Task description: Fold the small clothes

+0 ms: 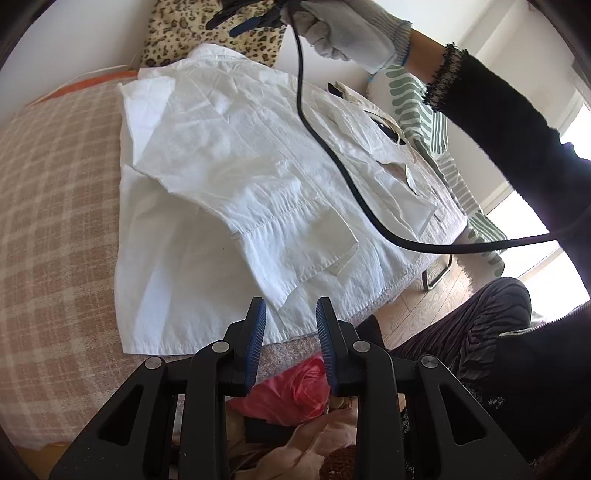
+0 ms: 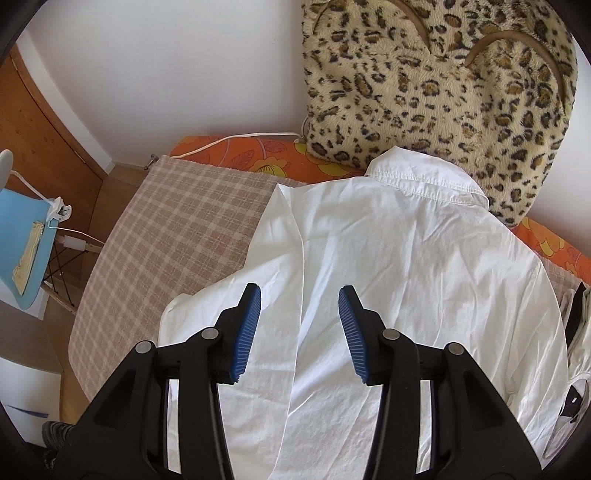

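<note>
Jaws on both grippers stand apart with nothing between the pads. Left gripper (image 1: 290, 314) hangs over the hem end of the white shirt (image 1: 229, 177), blue pads spread a little, no cloth pinched; its tips sit just above the shirt's bottom edge. Right gripper (image 2: 299, 295) hovers above the shirt's back panel, pads spread wider, clear of the fabric.

Shirt lies back-up on the plaid blanket (image 2: 177, 229), one sleeve folded in across the back. Its collar sits at the end nearest the leopard-print cushion (image 2: 436, 81), which overlaps the collar edge from behind. Orange floral sheet (image 2: 258, 155) shows beyond the blanket, between shirt and wall. More pale clothes (image 1: 384, 122) lie just past the shirt's side.

In the left wrist view, a gloved hand (image 1: 351, 33) holds the other gripper above the collar end of the shirt; a black cable (image 1: 332, 155) drapes from it across the shirt and off the side. Black sleeve (image 1: 498, 129) follows the hand. Red bag (image 1: 291, 387) sits below the shirt's hem edge, off the blanket. Blue chair (image 2: 26, 236) stands well apart from the shirt, past the blanket's far side.
</note>
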### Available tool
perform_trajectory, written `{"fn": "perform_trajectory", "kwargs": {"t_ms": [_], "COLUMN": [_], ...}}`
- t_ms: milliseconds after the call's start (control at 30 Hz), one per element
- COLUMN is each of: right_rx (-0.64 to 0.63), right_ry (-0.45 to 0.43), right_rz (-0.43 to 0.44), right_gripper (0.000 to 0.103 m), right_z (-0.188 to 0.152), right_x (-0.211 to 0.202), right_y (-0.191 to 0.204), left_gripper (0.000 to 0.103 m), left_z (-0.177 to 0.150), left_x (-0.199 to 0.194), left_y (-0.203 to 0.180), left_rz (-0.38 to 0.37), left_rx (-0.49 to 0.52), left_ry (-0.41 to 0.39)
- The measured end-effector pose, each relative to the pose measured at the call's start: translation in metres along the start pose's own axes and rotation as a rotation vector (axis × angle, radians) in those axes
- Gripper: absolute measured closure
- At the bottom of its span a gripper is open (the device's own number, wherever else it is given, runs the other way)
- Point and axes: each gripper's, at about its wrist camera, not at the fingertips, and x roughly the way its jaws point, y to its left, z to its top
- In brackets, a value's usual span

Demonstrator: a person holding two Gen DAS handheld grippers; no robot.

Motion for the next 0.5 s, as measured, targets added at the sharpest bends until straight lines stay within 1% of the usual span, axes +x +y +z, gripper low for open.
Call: {"fn": "perform_trajectory", "kwargs": {"t_ms": [67,100,133,233,400,500], "right_rx": [-0.003,-0.009,-0.021,-0.074,-0.121,-0.160], "right_ry": [0.006,0.007,0.011,0.026,0.074,0.101], "right_rz": [0.028,0.042,0.057,0.093,0.098,0.066], "right_gripper": [0.057,0.057,0.057,0.057,0.057,0.057], "right_z": [-0.005,-0.010,-0.014,-0.025,-0.029,-0.031], "right_x": [-0.009,-0.011,-0.012,-0.003,0.032,0.053], "right_y": [0.006,0.012,0.020,0.050,0.094,0.116], "left_gripper": [0.077,0.076,0.076,0.076,0.076,0.076], "left_z": [0.004,0.005,0.007,0.010,0.012,0.013], "left_x": [0.011,0.015,0.020,0.029,0.039,0.042], "left_y": [0.010,0.014,0.018,0.025,0.019,0.022], "left_rz": [-0.030,-0.026,-0.024,-0.053,-0.084,-0.093], "left_rx": [-0.068,-0.092,-0.113,-0.170,-0.177,-0.196], "left_ry": [0.010,0.010,0.010,-0.009,-0.026,-0.041]}}
